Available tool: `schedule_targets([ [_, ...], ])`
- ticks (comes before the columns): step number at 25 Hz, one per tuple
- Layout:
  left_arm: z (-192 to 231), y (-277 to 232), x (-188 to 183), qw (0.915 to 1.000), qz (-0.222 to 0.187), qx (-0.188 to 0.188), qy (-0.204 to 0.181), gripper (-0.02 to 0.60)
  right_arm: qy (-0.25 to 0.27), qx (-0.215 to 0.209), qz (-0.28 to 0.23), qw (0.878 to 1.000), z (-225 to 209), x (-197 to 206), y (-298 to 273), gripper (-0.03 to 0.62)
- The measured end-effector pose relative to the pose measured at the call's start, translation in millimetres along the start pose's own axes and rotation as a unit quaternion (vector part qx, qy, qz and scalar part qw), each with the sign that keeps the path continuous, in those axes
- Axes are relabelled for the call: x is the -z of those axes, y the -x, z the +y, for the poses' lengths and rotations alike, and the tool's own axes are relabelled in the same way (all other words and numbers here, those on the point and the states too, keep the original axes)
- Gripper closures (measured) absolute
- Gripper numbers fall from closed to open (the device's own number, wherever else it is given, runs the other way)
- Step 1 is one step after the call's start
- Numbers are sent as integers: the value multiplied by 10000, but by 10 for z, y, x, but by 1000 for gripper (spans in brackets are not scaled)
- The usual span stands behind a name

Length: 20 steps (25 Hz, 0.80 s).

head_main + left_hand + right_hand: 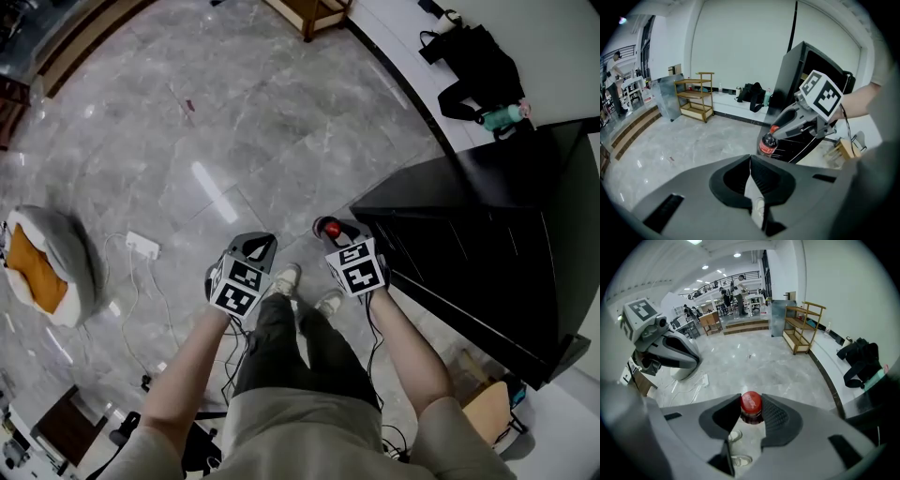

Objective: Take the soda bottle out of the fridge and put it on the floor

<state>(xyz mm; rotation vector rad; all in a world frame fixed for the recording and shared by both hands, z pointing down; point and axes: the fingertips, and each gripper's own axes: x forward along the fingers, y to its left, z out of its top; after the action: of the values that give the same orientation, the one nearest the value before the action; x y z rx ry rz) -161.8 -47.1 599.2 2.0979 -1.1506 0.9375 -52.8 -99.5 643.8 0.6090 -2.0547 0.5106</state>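
At the far left of the head view we note a grey cushion [66, 267] with an orange centre lying on the marble floor [281, 122]. Just to its right lies a white power strip [142, 246] with thin cables trailing from it.

The left gripper [750, 158] points steeply down over the floor. In its own view we find the jaws closed tip to tip, with nothing between them. Only a narrow slit remains below the tips, and a pale shoe [758, 208] shows through it.

Between the two grippers, the head view shows the person's legs and both shoes on the floor.

The right gripper [751, 414] also points steeply down, close beside the left one. Its jaws grip the soda bottle [751, 402] by the neck, just under the red cap. The left gripper view shows the bottle hanging upright from those jaws, with dark contents and a red label. Its lower part is hidden behind the left gripper's body, so we cannot tell whether the base touches the floor. The bottle is outside the black fridge [487, 216], just beside its near corner.

At the upper right, a black bag [478, 61] rests against the white wall ledge with a green bottle [503, 115] next to it.
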Motion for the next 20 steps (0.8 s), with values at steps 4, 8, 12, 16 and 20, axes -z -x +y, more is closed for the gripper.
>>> schedule_targets([
  [4,202,-334,219,9999,74,-25,145,574,-75,-64,150,9998,30,163,-410,480],
  [8,303,-705,485,9996,198,70,201,574,-107,-75,319,9994,8,362,-830,480],
  [12,347,-1087,799,9986,360,164,351,574,-85,-108,504,9986,-14,570,-1232,480],
  [16,393,-1467,1085,9967,474,217,615,574,-191,-148,702,9972,-56,788,-1623,480],
  [20,438,-1812,1372,9953,536,261,769,574,-200,-111,829,9963,-110,1014,-2016,480],
])
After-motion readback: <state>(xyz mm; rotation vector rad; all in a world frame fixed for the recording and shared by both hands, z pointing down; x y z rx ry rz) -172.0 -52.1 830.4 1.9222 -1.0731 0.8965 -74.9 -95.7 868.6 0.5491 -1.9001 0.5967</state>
